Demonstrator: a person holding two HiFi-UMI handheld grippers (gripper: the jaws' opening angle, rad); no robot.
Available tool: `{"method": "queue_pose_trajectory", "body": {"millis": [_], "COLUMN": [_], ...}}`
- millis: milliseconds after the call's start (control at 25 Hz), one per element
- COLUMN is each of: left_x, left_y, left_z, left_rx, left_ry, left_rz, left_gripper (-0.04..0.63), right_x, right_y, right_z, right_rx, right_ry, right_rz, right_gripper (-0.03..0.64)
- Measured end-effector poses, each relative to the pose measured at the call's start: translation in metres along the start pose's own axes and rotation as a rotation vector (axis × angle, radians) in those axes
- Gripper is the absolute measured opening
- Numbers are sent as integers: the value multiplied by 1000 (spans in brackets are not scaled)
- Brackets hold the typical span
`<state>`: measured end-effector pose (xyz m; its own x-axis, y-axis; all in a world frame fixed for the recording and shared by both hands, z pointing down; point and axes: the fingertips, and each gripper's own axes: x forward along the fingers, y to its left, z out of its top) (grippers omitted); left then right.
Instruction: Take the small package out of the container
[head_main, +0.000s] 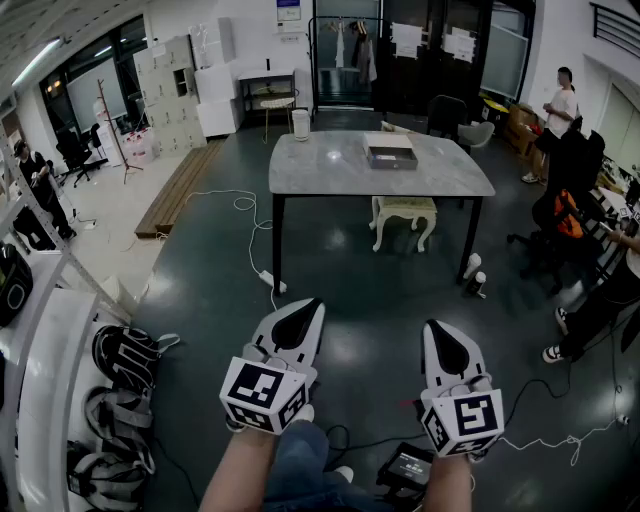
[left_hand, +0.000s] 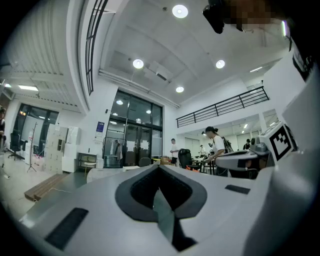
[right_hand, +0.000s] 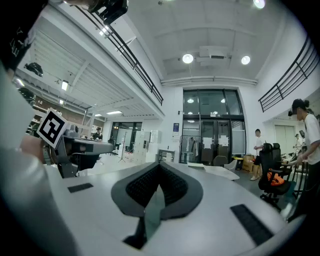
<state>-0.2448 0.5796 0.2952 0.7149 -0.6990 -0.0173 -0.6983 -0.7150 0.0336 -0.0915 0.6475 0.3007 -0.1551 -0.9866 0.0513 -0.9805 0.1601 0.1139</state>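
Observation:
A grey, shallow container rests on the grey-topped table across the room. Its inside cannot be made out from here, and no small package shows. My left gripper and right gripper are held low over the dark floor, well short of the table and pointing toward it. Both are shut with nothing between the jaws. In the left gripper view the left gripper has its jaws meeting at the tip. The right gripper view shows the same for the right gripper.
A white stool stands under the table. A white cable and power strip lie by its left leg. Bags sit on the floor at the left, beside a white shelf. A black device lies near my feet. People and chairs are at the right.

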Motion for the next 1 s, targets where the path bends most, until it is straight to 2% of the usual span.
{"method": "queue_pose_trajectory", "body": {"millis": [400,560,720,1000], "left_x": [44,83,124,193], "left_y": [44,74,110,182], "left_z": [-14,-21,-20,-16], "left_rx": [-28,-57,-73,-93], "left_ry": [-5,5,7,12], "left_rz": [-28,-45,-60,-82], "left_gripper": [8,8,8,8], "right_x": [53,98,148,241], "right_y": [-9,-19,-33,-45], "right_z": [-13,-17,-6,6], "right_rx": [37,40,90,91], "right_ry": [14,31,-15,-30], "right_rz": [-51,-57,-68,-80], "right_gripper": [25,25,25,25]}}
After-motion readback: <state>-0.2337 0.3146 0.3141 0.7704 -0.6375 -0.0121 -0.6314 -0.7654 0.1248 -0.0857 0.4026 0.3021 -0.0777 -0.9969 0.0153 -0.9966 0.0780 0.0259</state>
